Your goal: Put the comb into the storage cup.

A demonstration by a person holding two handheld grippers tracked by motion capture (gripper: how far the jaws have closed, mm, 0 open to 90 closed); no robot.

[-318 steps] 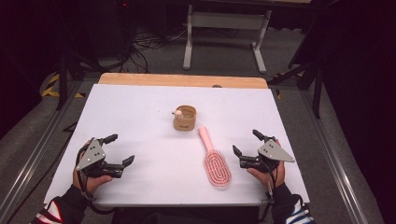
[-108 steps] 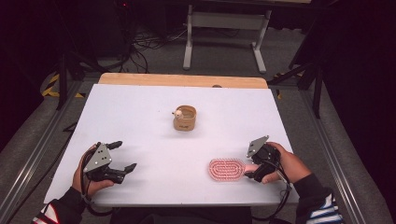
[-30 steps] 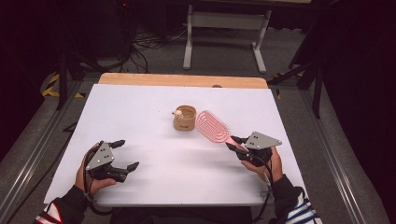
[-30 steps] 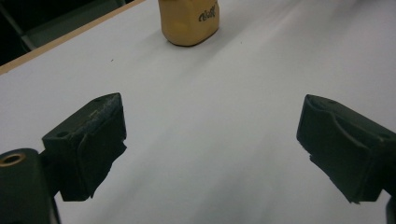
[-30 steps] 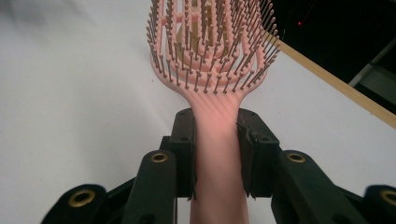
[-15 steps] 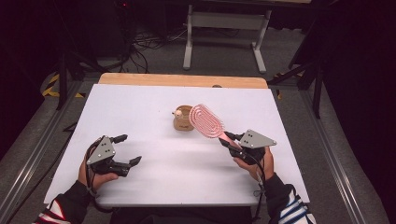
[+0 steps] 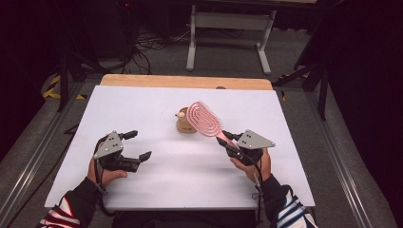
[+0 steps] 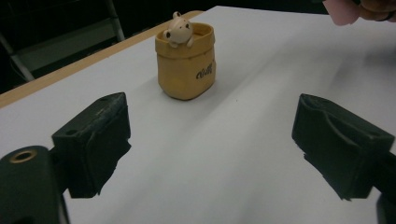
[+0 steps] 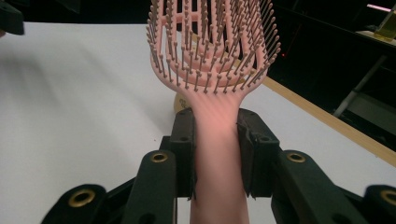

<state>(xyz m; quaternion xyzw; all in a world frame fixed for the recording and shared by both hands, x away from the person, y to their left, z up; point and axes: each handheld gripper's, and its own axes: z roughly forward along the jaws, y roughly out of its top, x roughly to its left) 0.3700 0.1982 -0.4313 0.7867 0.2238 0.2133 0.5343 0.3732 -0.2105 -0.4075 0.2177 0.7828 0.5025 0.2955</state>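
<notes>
Right gripper [image 7: 227, 141] is clamping the handle of the pink plastic vented hairbrush [image 7: 205, 118], jaws pressing both sides of the handle in the right gripper view [image 9: 215, 156]; it's holding the brush off the table, head angling up and away from the hand, bristles facing the camera in that view. In the high view the brush head is overlapping the small tan sack-shaped ceramic pot [image 7: 183, 124]; can't tell if it's touching. The pot is standing upright on the white tabletop [image 7: 142, 109], near the middle, with a little cream bear figure [image 8: 180, 31] sitting in its mouth, head and paws hanging over the rim; dark lettering on the pot's front. Anything else inside isn't visible. Left gripper [image 7: 138, 145] is hovering near the table's left front, jaws standing wide with nothing between them, having just been closing slightly; in the left gripper view [image 8: 210, 149] it's pointing at the pot, well apart from it. Wooden table edge [image 7: 185, 81] is showing along the far side.
</notes>
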